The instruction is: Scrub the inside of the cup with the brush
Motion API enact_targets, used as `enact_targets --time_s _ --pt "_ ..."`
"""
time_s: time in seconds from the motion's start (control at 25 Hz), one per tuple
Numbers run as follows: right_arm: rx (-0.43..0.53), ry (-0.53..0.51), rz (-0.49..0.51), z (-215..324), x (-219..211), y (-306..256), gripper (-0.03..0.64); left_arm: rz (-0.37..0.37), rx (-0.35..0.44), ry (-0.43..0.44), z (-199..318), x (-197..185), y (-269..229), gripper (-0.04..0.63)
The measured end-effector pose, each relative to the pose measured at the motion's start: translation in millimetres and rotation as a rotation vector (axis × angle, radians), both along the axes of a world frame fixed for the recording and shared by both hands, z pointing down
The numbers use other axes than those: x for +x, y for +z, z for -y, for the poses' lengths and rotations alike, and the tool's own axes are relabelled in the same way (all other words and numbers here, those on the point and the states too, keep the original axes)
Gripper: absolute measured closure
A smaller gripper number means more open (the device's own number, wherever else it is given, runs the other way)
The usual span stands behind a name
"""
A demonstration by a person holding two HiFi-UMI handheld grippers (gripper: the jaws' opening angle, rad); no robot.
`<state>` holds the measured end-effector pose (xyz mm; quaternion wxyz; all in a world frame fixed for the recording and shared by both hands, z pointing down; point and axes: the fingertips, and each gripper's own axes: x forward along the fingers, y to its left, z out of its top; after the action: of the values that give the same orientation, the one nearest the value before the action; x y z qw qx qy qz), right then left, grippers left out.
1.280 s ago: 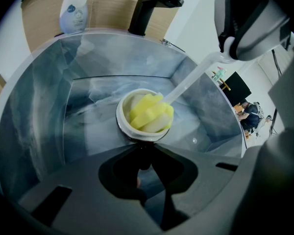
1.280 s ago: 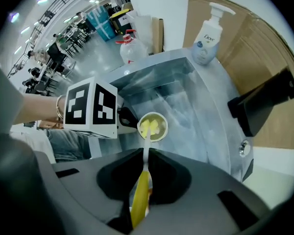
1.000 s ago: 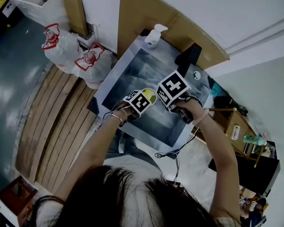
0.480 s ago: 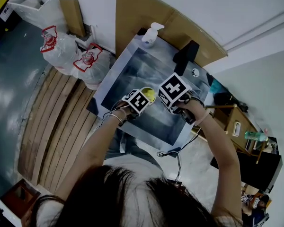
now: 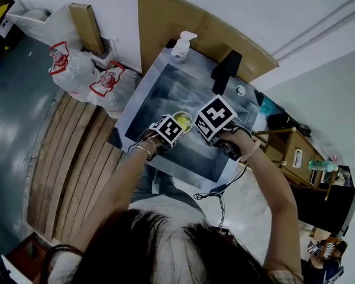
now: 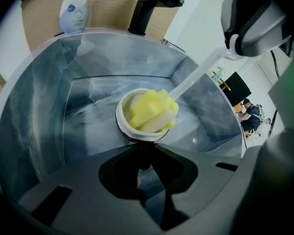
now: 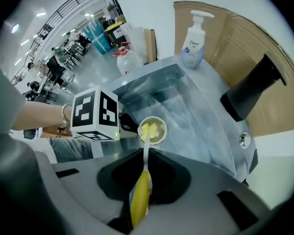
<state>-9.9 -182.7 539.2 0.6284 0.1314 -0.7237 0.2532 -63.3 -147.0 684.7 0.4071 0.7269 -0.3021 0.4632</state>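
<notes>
While the room lies dim, white wall (image 5: 254, 5) behind, plank floor (image 5: 77, 158) left of the steel sink (image 5: 160, 93). One cup (image 6: 121, 112), one brush (image 6: 154, 110), one soap pump bottle (image 5: 181, 45) at the back-left corner, one black tap (image 5: 225, 71), two bags (image 5: 83, 70). Left gripper (image 6: 143, 151) clamped on the cup over mid-basin, mouth up. Right gripper (image 7: 144, 160) pinching the handle, long axis steeply down, yellow sponge head inside the cup.

The left arm (image 5: 115, 188) and right arm (image 5: 273, 185) are reaching forward over the near edge of the sink (image 5: 143, 99), both grippers pointing steeply down. The right gripper (image 7: 145, 155) is clamping the brush (image 7: 140, 199) by its handle. The left gripper (image 6: 143, 148) seems to be pinching the near wall of the cup (image 6: 121, 117).
</notes>
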Motion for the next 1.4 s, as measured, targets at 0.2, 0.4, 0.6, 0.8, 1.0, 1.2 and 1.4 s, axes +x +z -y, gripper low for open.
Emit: enact_targets --time_s 0.2,0.4,0.6,0.8,1.0,1.2,1.4 --pt "0.011 0.054 0.045 6 -2 -2 0.571 0.005 0.012 -0.004 4 0 4 0.526" --pt "0.033 0.093 0.085 11 -5 -4 0.571 0.005 0.015 -0.012 5 -1 5 0.526" --pt "0.046 0.136 0.117 14 -1 -4 0.571 0.004 0.018 -0.007 6 0 3 0.526" --pt "0.054 0.186 0.154 13 6 -4 0.571 -0.001 0.027 0.005 7 1 2 0.526" --pt "0.062 0.227 0.185 13 14 -6 0.571 -0.004 0.029 0.017 8 3 0 0.526" --pt "0.073 0.265 0.219 11 23 -9 0.571 0.005 0.004 0.026 7 2 5 0.517" --pt "0.083 0.301 0.262 10 33 -15 0.571 0.010 0.005 0.012 8 1 4 0.515"
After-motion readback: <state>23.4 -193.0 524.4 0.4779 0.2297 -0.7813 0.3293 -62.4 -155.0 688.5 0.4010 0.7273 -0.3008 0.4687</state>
